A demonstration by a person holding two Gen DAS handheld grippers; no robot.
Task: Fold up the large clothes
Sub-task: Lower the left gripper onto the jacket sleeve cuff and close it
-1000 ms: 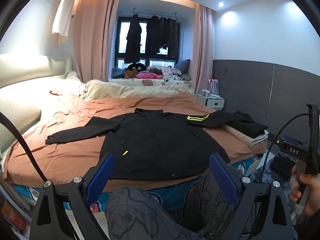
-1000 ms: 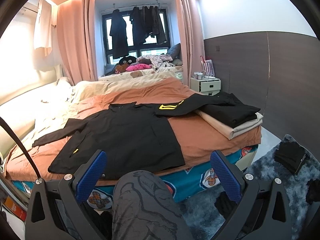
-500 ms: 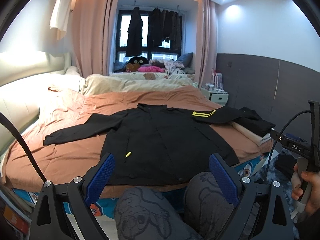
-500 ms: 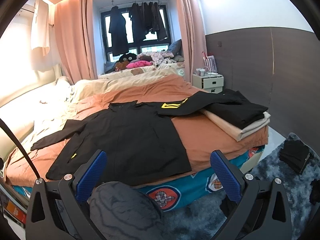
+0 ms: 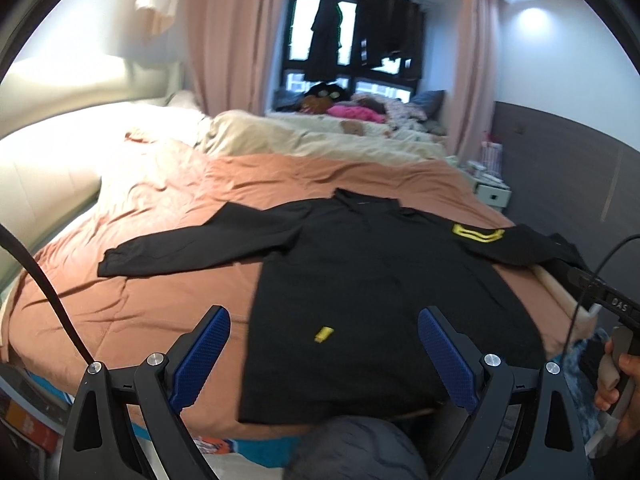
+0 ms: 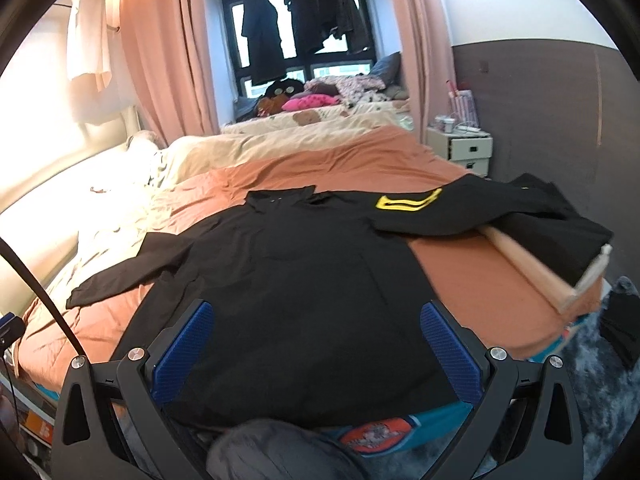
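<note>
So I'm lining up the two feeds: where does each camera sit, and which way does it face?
Left wrist: behind the open left gripper, facing the black shirt on the bed; a knee and the right hand show.
Right wrist: behind the open right gripper, facing the shirt from further right; a knee shows.
Both share the shirt's yellow sleeve patch and the window.

The right gripper (image 5: 618, 304) body seems to read "DAS".
</note>
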